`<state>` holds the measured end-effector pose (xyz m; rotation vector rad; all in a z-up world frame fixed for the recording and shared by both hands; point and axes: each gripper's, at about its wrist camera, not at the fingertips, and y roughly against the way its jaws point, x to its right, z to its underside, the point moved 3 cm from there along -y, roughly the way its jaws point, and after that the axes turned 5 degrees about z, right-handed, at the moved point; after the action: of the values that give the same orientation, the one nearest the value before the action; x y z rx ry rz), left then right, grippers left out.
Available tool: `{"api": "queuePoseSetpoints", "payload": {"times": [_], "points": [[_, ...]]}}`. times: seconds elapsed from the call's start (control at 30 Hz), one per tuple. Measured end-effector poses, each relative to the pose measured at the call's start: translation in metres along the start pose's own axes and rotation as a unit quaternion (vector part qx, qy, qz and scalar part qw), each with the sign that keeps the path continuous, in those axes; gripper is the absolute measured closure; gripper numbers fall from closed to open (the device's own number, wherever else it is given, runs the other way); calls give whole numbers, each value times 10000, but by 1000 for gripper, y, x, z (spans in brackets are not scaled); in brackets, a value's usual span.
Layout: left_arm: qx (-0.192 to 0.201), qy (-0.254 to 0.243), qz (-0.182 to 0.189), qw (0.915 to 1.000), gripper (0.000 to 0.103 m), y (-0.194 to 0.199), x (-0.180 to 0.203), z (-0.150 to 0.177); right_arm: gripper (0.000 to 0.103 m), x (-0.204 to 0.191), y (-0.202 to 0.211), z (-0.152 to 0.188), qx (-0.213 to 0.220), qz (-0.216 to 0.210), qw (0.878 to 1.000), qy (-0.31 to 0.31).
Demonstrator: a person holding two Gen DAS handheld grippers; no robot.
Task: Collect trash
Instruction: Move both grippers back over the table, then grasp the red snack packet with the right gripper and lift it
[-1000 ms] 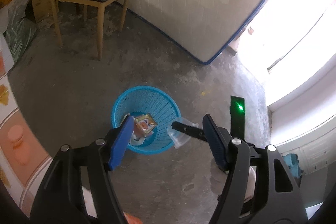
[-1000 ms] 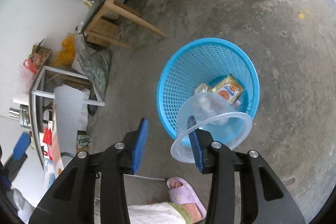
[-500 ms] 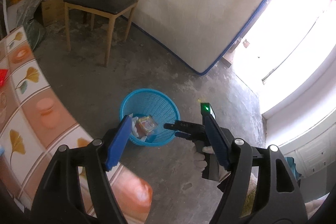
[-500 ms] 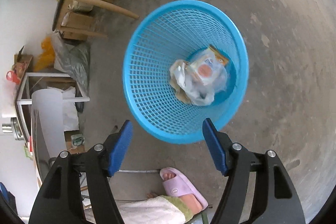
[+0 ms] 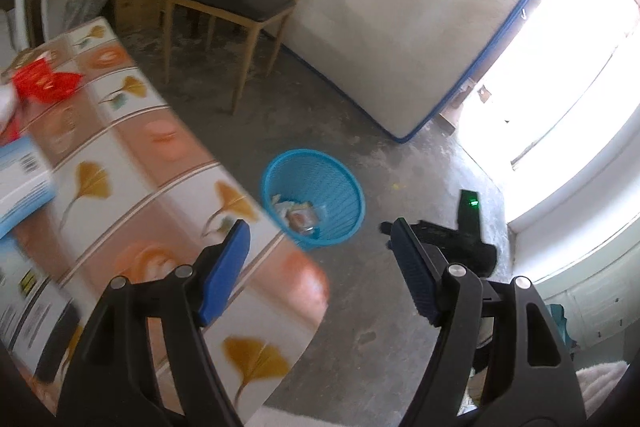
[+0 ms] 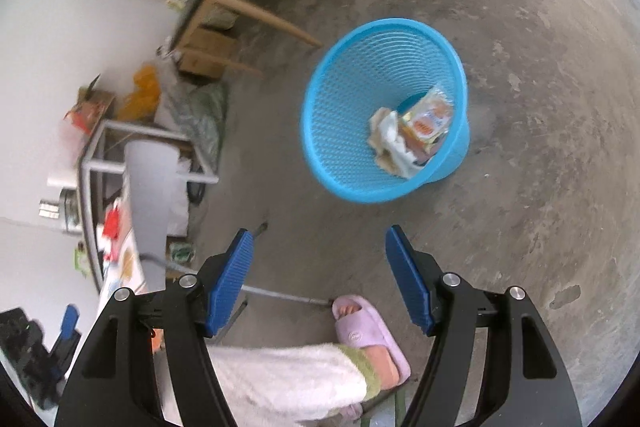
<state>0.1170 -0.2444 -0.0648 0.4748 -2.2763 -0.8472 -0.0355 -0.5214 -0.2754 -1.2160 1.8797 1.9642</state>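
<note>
At the left of the left wrist view, the leaf-patterned table (image 5: 132,203) carries a red wrapper (image 5: 44,85) and boxes, likely trash left to collect. Left gripper (image 5: 320,247) gapes, empty. Centre: blue basket (image 5: 352,195) on bare concrete floor (image 5: 400,155) holds wrappers (some done). Right gripper (image 6: 318,255) has just opened, nothing between its jaws.

From my right wrist view, the basket (image 6: 384,111) stood on the floor (image 6: 540,147) at one o'clock, wrappers (image 6: 416,131) inside, chair (image 6: 224,7) at eleven.
</note>
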Motion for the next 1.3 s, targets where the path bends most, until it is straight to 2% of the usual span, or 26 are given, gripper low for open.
{"api": "queuePoseSetpoints", "payload": {"times": [0.23,0.4,0.57,0.63,0.77,0.93,1.0,1.13,1.3], "points": [[612,247,-524,9964,34,61,-33,16,36,-59,28,24,-37,-534,9975,455],[1114,618,-911,9877,34,116,-65,33,36,-118,37,42,-181,-813,9918,966],[1446,777,-1336,9773,34,157,-94,37,36,-181,33,58,-351,-1016,9828,1502],[1504,824,-1451,9744,34,169,-106,37,36,-203,27,63,-423,-1022,9791,1706],[1603,953,-1541,9703,32,191,-127,31,36,-255,15,75,-479,-756,9678,2354],[1690,974,-1650,9668,29,212,-146,24,36,-324,0,82,-482,-629,9468,3118],[1695,1048,-1643,9661,28,217,-157,21,32,-362,-10,81,-441,-612,9314,3560],[1735,1174,-1598,9647,28,223,-169,21,29,-423,-36,82,-316,-488,9048,4219],[1653,1203,-1493,9674,27,221,-176,28,29,-490,-99,79,-207,-85,8674,4971]]}}
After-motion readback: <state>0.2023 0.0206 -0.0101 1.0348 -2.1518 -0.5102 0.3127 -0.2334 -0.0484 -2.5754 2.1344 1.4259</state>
